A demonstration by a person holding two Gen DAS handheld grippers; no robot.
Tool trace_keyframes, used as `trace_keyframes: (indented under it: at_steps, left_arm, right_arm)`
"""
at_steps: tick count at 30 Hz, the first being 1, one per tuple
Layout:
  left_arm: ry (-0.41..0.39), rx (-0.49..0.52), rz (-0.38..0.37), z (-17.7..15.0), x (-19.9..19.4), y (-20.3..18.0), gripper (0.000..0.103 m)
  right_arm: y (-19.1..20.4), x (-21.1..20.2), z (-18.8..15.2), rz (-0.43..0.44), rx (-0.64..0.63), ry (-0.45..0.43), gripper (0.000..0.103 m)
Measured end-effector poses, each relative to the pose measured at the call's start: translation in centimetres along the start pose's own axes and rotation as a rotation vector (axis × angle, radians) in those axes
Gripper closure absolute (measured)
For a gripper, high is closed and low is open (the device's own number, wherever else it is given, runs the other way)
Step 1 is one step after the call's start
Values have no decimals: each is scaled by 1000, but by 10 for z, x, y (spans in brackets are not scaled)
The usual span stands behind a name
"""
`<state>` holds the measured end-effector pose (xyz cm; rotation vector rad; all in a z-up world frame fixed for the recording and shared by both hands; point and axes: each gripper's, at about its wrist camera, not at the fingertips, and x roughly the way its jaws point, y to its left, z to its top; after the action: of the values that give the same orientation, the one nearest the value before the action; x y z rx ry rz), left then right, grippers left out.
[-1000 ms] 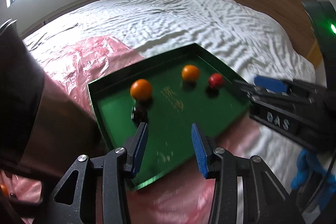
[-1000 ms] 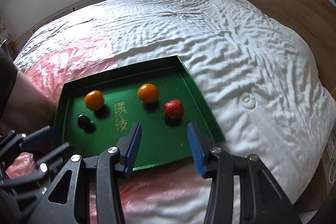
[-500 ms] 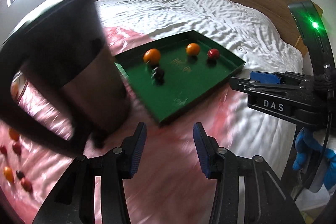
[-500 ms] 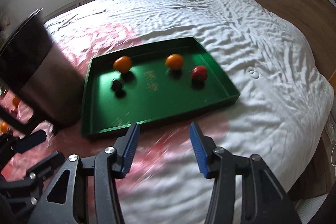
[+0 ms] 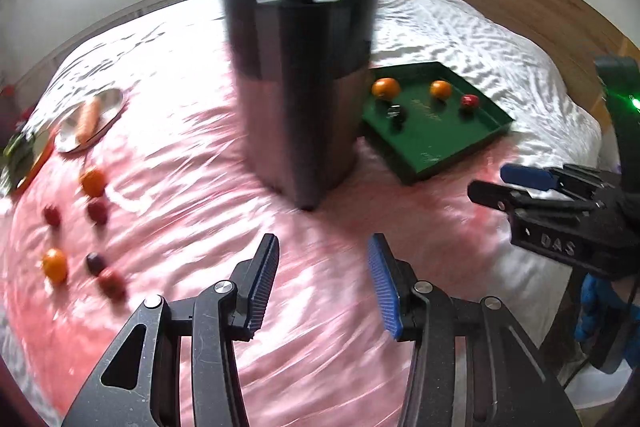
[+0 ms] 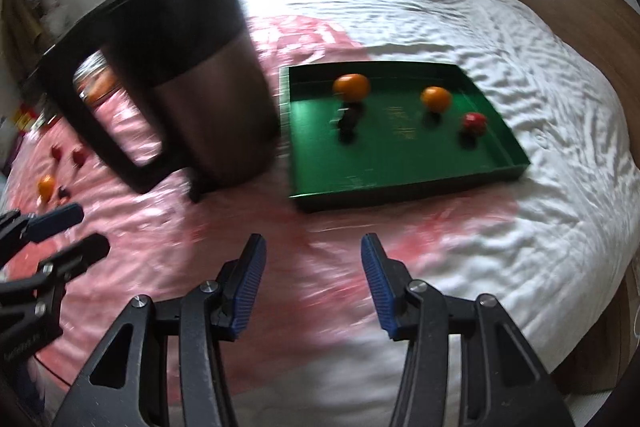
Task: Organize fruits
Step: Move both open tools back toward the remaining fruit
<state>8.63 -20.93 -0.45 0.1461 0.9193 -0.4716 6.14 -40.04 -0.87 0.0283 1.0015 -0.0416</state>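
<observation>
— Six small fruits [image 5: 80, 231] lie loose on the pink sheet [image 5: 192, 155] at the far left, I count; near them is a plate [image 5: 90, 115] with something like a carrot. Is this what we must collect?

— I think yes. In the middle stands a dark jug [image 5: 300, 79], and to the right of it the green tray [image 5: 476, 151] already has four fruits inside: two oranges [image 5: 386, 87], one dark fruit [image 5: 397, 111] and one red one [image 5: 470, 101].

— And the claws?

— Left gripper [image 5: 323, 279] is spread and empty, above bare sheet. Right gripper [image 6: 311, 285] is also spread wide, with nothing between the pads, over the sheet in front of the tray.

— So which step is this?

— Between two fruits, I judge: both hands free, about to fetch. The next move needs one claw to go left past the jug without knocking it, come down over one loose fruit and close gently, because round fruit can roll on soft bedding
</observation>
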Motion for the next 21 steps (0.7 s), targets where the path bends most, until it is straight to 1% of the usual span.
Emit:
trace_keyframes:
  at_steps: [2,7,14,21]
  left_arm:
    - [0,-13,19,-6,-5,12,62]
    - [4,-52,68,-21,-14,42,62]
    - [-4,-143,114,-46,-24,91,62]
    - [1,-219,204,-68,-37,147,62]
  right_arm:
    - [21,1,-3,31,-29,11,13]
    - [58,8,-6,86,-68,33,13]
    - [114,17,-9,170,-155,55,13]
    - [181,24,-10,271,-268,61,13]
